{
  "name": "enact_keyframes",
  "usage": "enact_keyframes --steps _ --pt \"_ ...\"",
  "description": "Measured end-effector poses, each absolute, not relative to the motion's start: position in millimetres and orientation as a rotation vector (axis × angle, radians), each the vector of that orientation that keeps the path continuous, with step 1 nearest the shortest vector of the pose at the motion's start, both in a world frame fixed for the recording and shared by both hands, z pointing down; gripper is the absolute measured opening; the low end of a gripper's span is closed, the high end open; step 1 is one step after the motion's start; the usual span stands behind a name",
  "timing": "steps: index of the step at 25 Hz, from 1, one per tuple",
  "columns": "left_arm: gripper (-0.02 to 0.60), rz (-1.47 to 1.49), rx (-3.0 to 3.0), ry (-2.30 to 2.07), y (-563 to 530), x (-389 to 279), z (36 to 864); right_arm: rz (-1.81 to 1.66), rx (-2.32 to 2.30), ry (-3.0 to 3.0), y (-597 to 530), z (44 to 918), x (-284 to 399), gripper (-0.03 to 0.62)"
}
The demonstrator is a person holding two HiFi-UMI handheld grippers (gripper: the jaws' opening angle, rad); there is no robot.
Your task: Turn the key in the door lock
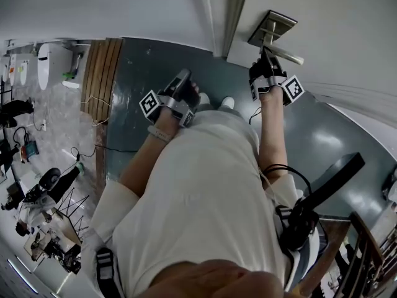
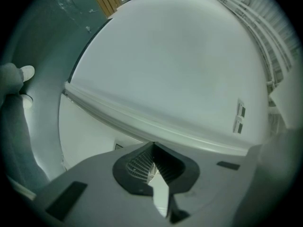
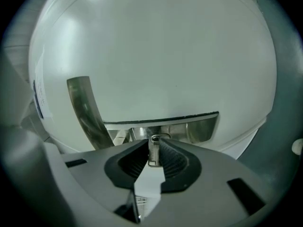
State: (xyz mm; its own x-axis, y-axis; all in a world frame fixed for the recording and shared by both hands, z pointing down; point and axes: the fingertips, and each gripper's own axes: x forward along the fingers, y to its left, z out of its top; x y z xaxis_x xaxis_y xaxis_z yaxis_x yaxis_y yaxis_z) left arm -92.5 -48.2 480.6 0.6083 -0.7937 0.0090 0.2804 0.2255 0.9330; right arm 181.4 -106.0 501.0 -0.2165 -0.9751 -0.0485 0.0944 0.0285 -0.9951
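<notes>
My right gripper is raised to the metal lock plate on the white door, just beside the lever handle. In the right gripper view its jaws are shut on a small silver key that stands in the lock plate, with the handle curving off to the left. My left gripper hangs lower and to the left, apart from the door hardware. Its jaws meet at the tips with nothing between them, facing a plain white wall.
A wooden panel and grey-green floor lie below the door. Cables, bags and gear crowd the left side. A dark chair stands at the lower right. The person's shoe is near the door.
</notes>
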Motion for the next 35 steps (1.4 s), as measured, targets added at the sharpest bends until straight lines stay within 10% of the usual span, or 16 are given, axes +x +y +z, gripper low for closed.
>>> enact_keyframes --steps 13,35 --pt "0.008 -0.796 1.087 -0.534 -43.4 -98.8 509.7 -0.421 -2.226 2.499 -79.0 497.5 153.6 0.072" --pt "0.008 -0.795 1.085 -0.506 -50.4 -97.5 524.7 -0.821 -2.374 2.146 -93.4 531.9 163.4 0.057"
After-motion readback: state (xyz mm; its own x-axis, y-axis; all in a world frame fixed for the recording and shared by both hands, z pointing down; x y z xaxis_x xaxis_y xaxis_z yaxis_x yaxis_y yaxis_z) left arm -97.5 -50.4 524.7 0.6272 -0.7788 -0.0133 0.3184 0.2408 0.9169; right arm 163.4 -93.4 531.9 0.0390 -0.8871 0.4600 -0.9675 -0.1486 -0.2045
